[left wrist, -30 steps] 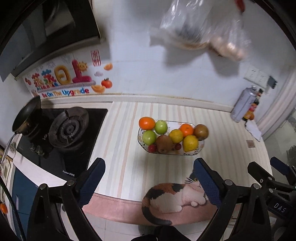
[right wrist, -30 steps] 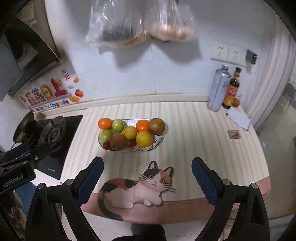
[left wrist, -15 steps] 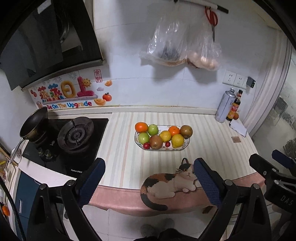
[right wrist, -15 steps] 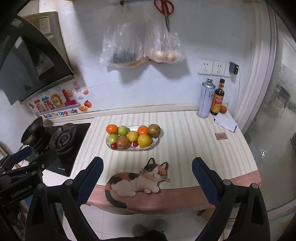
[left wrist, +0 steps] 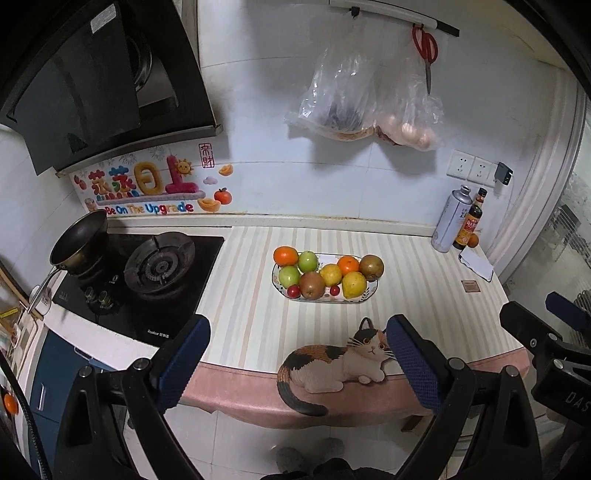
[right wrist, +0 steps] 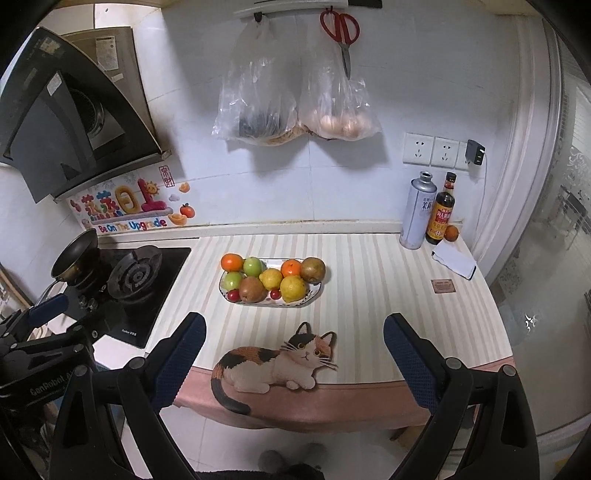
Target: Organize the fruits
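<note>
A white oval plate (left wrist: pixel 367 293) (right wrist: pixel 314 291) sits mid-counter, piled with fruit: oranges (left wrist: pixel 285 256), green apples (left wrist: pixel 307 261), yellow lemons (left wrist: pixel 354 284), brown pears (left wrist: pixel 371 265) and small red cherries (left wrist: pixel 293 291). A lone orange (right wrist: pixel 451 233) lies by the bottles at the far right. My left gripper (left wrist: pixel 297 356) is open and empty, held back from the counter's front edge. My right gripper (right wrist: pixel 293 350) is open and empty, also off the front edge, to the right of the left one.
A cat-shaped mat (right wrist: pixel 277 363) lies at the counter's front edge. A gas stove (left wrist: pixel 147 273) with a black pan (left wrist: pixel 79 245) stands left. A metal can (right wrist: pixel 415 214), sauce bottle (right wrist: pixel 439 218) and white cloth (right wrist: pixel 453 259) stand far right. Bags (right wrist: pixel 291 107) and scissors (right wrist: pixel 341 31) hang on the wall.
Both grippers have pulled back and up from the counter, so the plate looks smaller and farther. Both stay open and empty. The fruit has not moved.
</note>
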Demonstrator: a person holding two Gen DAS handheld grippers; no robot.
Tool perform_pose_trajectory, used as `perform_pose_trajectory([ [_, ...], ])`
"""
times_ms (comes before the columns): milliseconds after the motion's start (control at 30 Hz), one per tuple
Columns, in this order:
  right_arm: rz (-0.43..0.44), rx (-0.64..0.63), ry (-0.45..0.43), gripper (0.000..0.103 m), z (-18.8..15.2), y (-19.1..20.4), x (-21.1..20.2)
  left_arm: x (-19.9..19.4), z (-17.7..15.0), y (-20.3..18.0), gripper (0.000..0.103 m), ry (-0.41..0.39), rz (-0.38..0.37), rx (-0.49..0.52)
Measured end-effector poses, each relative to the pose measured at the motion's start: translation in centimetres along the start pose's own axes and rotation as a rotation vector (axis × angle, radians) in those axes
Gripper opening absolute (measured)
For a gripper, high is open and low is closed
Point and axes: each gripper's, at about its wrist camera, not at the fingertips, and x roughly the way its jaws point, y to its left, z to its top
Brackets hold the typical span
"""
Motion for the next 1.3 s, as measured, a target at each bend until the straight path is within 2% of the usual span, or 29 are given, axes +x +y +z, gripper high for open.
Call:
perform_pose_trajectory([
  [367, 0.007, -0.011, 0.046, 0.099, 0.9, -0.7, 4.1, 2.5, 0.8, -0.2, 0.098, 0.037, 0.013, -0.028],
  [967, -0.002, 0.014, 0.140, 0.099, 3.2, -1.9, 13.1, 10.3, 3.2, 0.0, 0.098, 0.126, 0.059, -0.037],
  [1300, -0.003, 0.001, 0.173, 0.099, 3.3, -2.0, 15.0, 12.5, 3.1, -0.6, 0.098, 0.162, 0.067, -0.030],
])
